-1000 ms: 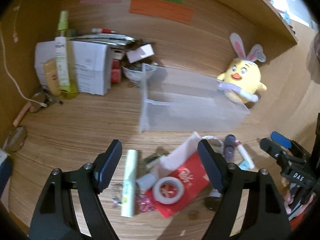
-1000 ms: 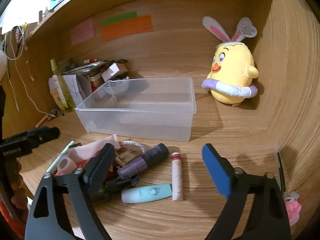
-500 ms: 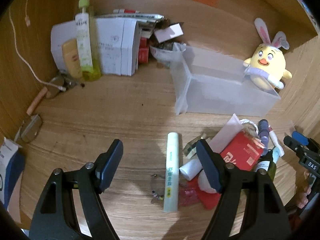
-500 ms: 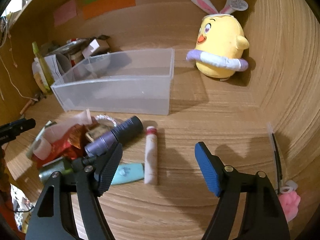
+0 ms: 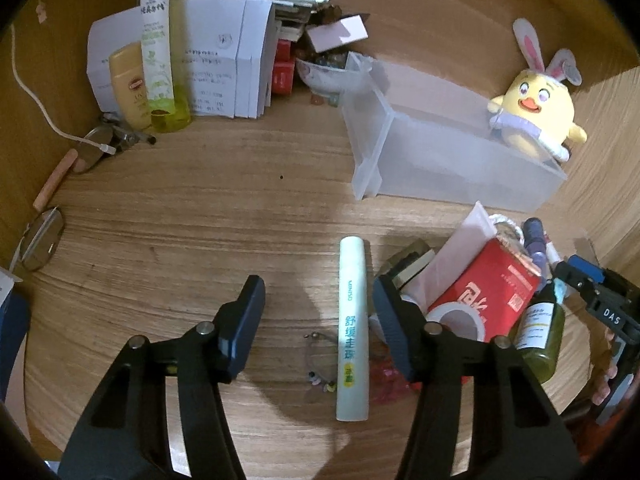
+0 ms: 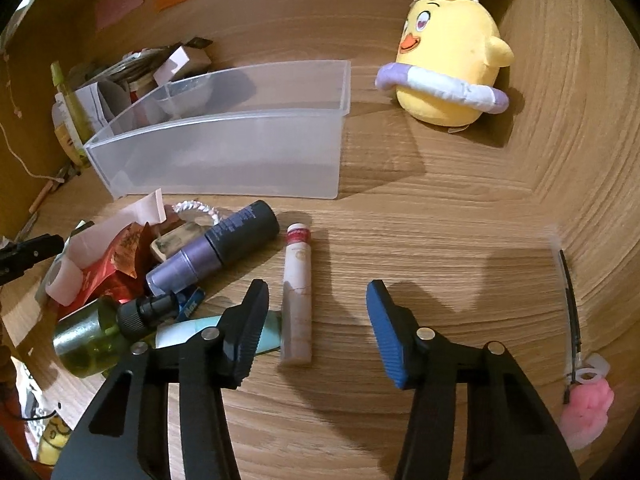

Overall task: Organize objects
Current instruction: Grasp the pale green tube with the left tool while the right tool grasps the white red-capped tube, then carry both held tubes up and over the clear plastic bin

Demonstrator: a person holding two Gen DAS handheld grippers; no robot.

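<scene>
Wood desk (image 5: 180,220): pale-green MINISO tube (image 5: 352,328) lies w/ long axis 12–6, cap toward 12, between spread fingers of left gripper (image 5: 318,316). Right gripper (image 6: 316,312) also wide open, empty.

bins: 1 (image 6: 224,152) | plush chicks: 1 (image 6: 452,56) | pale-green tubes: 1 (image 5: 352,328) | tape rolls: 1 (image 5: 456,320)
</scene>
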